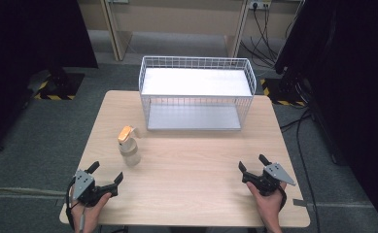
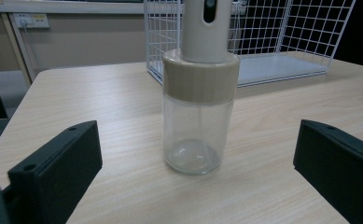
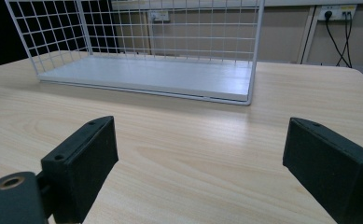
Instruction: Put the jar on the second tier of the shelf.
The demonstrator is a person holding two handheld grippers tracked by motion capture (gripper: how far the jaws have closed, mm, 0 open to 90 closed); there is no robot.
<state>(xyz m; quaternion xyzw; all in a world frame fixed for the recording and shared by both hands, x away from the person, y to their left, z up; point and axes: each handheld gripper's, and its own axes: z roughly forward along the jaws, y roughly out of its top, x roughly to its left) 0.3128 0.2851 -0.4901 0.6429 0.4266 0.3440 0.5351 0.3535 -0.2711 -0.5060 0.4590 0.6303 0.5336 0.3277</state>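
A clear glass spray bottle (image 1: 128, 147) with a beige collar and an orange-topped head stands upright on the wooden table (image 1: 191, 165), left of centre. In the left gripper view the bottle (image 2: 198, 107) stands straight ahead, a short way beyond the jaws. My left gripper (image 1: 106, 173) rests near the front left corner, open and holding nothing. My right gripper (image 1: 252, 164) rests near the front right, open and holding nothing; its jaws face the rack. The left gripper (image 2: 195, 177) and the right gripper (image 3: 198, 172) both show wide gaps between their black jaws.
A white wire rack (image 1: 196, 92) with a flat white shelf stands at the table's far edge; its open front faces me. The rack (image 3: 146, 77) shows ahead in the right gripper view, and the rack (image 2: 272, 51) stands behind the bottle in the left gripper view. Dark curtains flank the table.
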